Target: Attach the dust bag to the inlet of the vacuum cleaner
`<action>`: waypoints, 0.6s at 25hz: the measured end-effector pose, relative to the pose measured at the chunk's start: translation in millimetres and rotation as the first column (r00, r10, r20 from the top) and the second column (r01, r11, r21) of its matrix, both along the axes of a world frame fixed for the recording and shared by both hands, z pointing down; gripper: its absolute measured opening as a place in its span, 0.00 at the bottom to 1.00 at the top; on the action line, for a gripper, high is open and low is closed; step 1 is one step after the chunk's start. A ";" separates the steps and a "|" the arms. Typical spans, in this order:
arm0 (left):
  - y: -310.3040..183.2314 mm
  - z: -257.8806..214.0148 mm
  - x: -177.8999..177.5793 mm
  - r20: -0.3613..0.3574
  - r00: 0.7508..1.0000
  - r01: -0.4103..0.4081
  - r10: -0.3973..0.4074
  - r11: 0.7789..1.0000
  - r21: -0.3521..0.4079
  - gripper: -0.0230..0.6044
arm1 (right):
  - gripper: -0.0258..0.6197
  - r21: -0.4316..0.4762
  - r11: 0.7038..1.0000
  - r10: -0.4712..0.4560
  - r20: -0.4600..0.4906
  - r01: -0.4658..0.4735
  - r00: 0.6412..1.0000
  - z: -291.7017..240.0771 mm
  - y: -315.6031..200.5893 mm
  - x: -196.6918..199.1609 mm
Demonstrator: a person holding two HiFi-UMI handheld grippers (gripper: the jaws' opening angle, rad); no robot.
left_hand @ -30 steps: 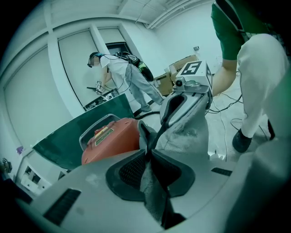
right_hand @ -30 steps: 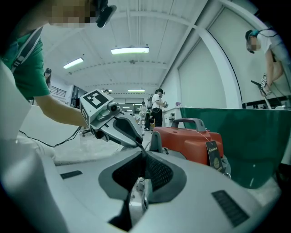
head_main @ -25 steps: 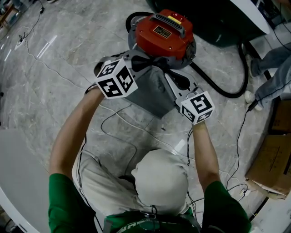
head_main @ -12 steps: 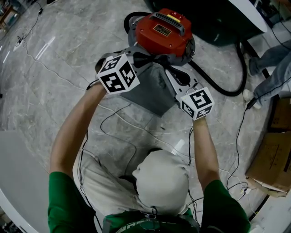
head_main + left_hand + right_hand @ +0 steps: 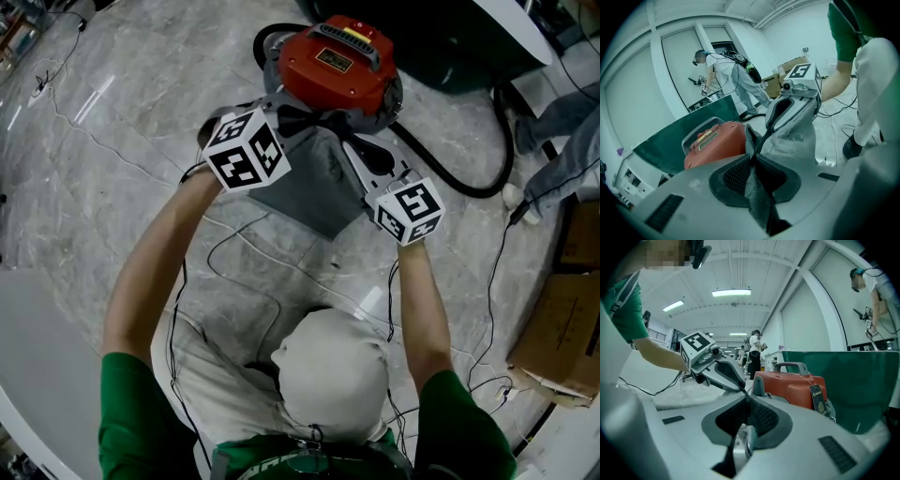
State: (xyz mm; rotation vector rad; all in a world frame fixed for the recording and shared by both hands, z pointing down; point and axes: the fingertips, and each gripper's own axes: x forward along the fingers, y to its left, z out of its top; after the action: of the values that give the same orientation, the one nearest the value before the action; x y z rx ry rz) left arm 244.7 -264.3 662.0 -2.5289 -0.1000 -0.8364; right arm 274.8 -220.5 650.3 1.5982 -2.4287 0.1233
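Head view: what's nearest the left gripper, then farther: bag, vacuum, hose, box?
1. Grey cloth dust bag, pinched in the left gripper.
2. Red vacuum cleaner, just ahead.
3. Black hose, right side.
4. Brown cardboard box, far right.

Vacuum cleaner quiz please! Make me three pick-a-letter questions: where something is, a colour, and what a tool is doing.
1. Where is the dust bag?
A. On a shelf.
B. Between the left tool and right tool, beside the vacuum cleaner.
C. Under a chair.

2. What colour is the vacuum cleaner's top?
A. Red.
B. Yellow.
C. Blue.

3. What is the left tool doing?
A. Hanging open, empty.
B. Lying on the floor.
C. Pinching the dust bag.

Answers: 1 B, the head view shows the grey bag stretched between both tools; 2 A, its lid is red in every view; 3 C, grey cloth sits between its closed jaws.
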 end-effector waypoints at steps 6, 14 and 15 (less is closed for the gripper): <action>-1.0 0.0 0.7 -0.016 1.000 0.010 -0.011 1.000 -0.013 0.10 | 0.10 0.003 1.000 -0.008 0.015 0.008 1.000 -0.5 -0.3 0.4; 0.2 0.1 -0.1 -0.023 1.000 0.019 -0.019 1.000 -0.010 0.10 | 0.09 -0.006 1.000 -0.006 0.037 0.006 0.999 0.1 1.8 -0.1; 0.8 0.1 -0.6 -0.026 0.999 0.020 -0.020 1.000 -0.009 0.10 | 0.10 -0.009 1.000 -0.005 0.036 0.005 0.999 0.1 2.4 -0.8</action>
State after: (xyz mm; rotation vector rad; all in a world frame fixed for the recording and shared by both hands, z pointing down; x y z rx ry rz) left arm 244.1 -263.5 662.2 -2.5522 -0.0708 -0.8126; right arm 274.0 -218.2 650.4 1.5993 -2.4552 0.1632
